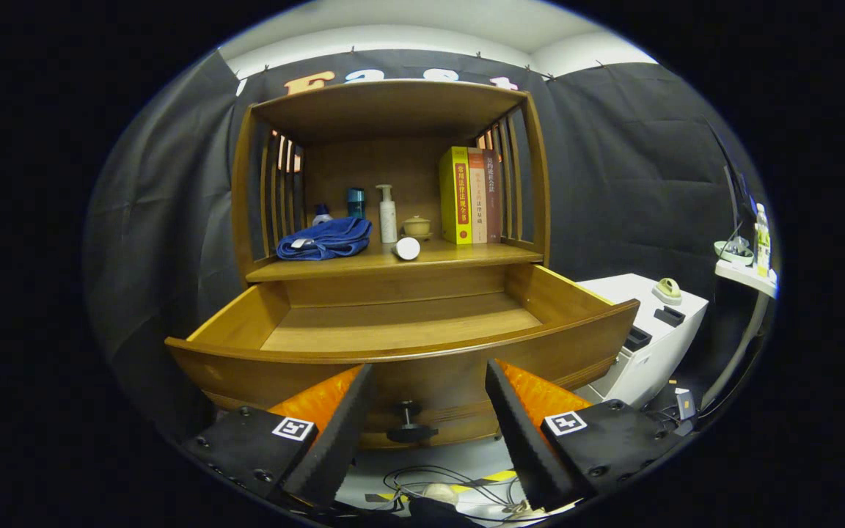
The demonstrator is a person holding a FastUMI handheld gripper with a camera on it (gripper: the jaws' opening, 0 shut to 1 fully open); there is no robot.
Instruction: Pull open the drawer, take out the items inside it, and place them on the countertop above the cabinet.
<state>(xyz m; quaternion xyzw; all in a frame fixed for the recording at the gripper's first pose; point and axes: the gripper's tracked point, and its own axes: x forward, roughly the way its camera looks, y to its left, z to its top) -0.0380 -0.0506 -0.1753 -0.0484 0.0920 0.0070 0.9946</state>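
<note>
Beyond the drawer (408, 345), pulled open and looking empty, gripper (426, 389) is hanging released near the knob (408, 425); the towel (325, 239) and roll (407, 248) are sitting on the counter (466, 255), so best checking inside before backing off.

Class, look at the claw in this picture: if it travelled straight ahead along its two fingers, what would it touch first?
Most likely the drawer front, near its dark knob, which sits between the open claw fingers. Depth is hard to judge.

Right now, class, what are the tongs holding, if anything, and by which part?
Nothing is held. The tongs stand open and empty in front of the pulled-out drawer, with the drawer knob in the gap between the fingers, untouched.
</note>
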